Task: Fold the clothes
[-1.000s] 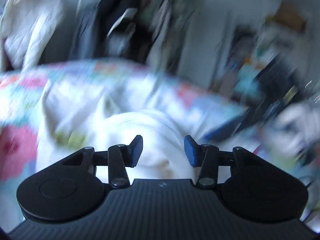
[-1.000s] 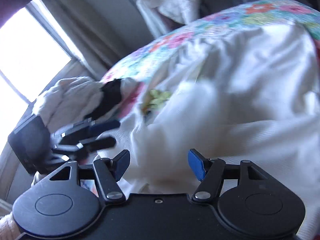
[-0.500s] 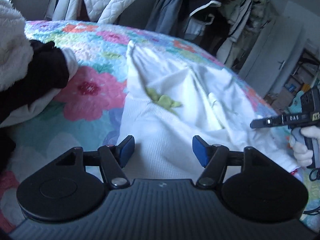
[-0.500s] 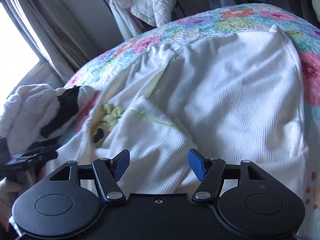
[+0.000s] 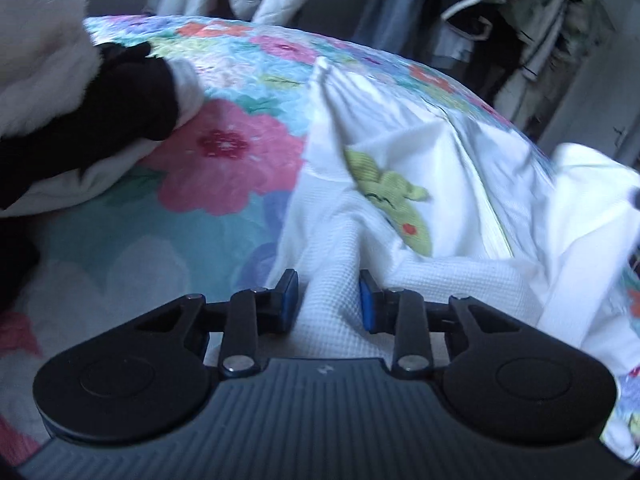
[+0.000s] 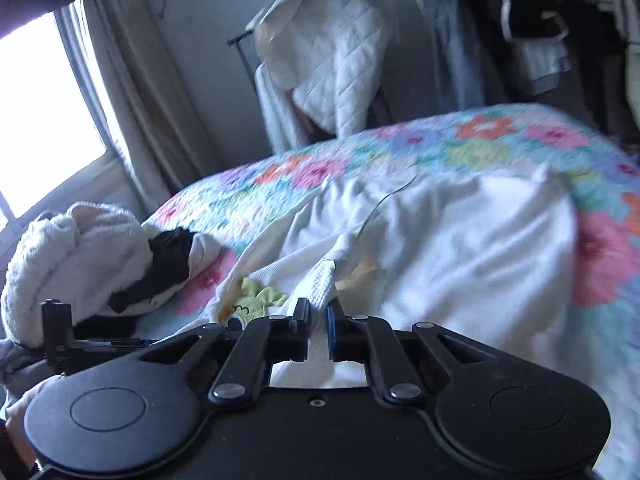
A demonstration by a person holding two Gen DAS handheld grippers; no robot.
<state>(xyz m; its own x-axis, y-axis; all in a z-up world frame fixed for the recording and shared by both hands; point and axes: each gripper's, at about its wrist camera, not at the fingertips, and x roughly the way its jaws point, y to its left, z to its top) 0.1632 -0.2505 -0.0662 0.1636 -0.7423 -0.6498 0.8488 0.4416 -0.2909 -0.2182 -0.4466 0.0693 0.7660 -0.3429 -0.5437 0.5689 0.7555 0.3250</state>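
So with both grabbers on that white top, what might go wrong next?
The left gripper has only a narrow ridge of the white waffle-knit garment between wide jaws, so it could slip free. The right gripper pinches a thin fold, and lifting may bunch the cloth. The clothes pile sits close and could snag.

waffle-knit white cloth garment [image 5: 340, 320], quilted floral cloth bedspread [image 5: 224, 168], matt black plastic jaws
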